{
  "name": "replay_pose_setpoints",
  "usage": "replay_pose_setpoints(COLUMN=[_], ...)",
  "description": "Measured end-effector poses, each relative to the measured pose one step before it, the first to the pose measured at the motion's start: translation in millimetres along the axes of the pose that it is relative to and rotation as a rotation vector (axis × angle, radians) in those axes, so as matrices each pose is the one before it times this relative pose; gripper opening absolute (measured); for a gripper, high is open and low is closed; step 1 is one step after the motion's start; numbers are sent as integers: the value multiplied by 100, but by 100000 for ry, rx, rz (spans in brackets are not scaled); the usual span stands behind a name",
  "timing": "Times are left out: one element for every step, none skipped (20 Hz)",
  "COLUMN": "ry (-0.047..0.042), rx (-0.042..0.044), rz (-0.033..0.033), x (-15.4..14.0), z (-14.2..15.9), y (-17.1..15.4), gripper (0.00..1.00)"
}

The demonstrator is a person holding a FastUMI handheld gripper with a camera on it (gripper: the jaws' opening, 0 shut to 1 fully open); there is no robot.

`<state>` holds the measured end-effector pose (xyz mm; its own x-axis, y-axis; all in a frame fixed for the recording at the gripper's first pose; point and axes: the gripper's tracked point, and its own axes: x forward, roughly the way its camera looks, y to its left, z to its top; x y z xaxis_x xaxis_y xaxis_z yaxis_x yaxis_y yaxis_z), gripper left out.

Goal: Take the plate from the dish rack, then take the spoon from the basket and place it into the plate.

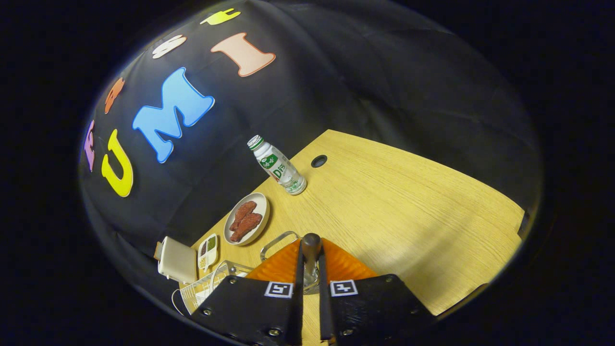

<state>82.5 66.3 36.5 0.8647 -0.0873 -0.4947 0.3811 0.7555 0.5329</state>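
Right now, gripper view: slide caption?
Hand-held gripper shut on spoon handle above wooden table, bottle and plate of food beyond.

Matt wood-grain table, glossy plastic bottle

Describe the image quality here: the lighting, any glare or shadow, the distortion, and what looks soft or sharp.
Gripper view: strong fisheye bend curves the wooden table edges. Light falls brightest on the tabletop, with a soft sheen and no harsh glare. The bottle and the plate of meat look sharp. The gripper, shut on the spoon, casts a shadow beside its fingers, which are slightly soft up close.
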Motion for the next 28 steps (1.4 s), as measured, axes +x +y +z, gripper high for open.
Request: replay_pose_setpoints(ry=[186,227,494,47,-446,-882,-1299,-1496,-1260,-998,-834,-1166,-1381,-1282,-1237,-1257,-1104,-1183,-504,-117,440,695,782,1203,1395,1783,1557,1317], rx=[-108,24,-34,-506,-810,-1672,-2407,-2327,-1952,-1654,-1303,-1255,-1720,-2008,-2248,-2141,-2147,-1924,-1816,-1461,-1207,-968,-1345,-1637,-1666,-2033,-2422,-2401], rz=[1067,119,-315,174,485,-156,-6,239,805,720,949,1432,1481,1704,1406,1817,2075,2356,2637,2780,2921,2876,3144,2826,3005,2758,2960,2576], x=[-2,-75,-3,-24,-128,30,-139,-311,-368,-337,-443,-433,-618,-654,-821,-682,-807,-907,-831,-767,-607,-651,-721,-878,-723,-738,-644,-461], z=[41,-119,-75,14,257,164,442,541,612,591,705,742,803,709,743,676,677,555,328,143,-116,-379,-360,-632,-725,-1003,-1059,-1076], y=[247,74,9,132,209,90,155,249,490,424,538,702,748,742,723,838,1001,1136,1183,1237,1212,1384,1442,1362,1416,1606,1603,1599], gripper=[14,14,14,14,14,14,14,14,14,14,14,14,14,14,14,14,14,14,14,14,14,14,14,14,14,14,14,14])
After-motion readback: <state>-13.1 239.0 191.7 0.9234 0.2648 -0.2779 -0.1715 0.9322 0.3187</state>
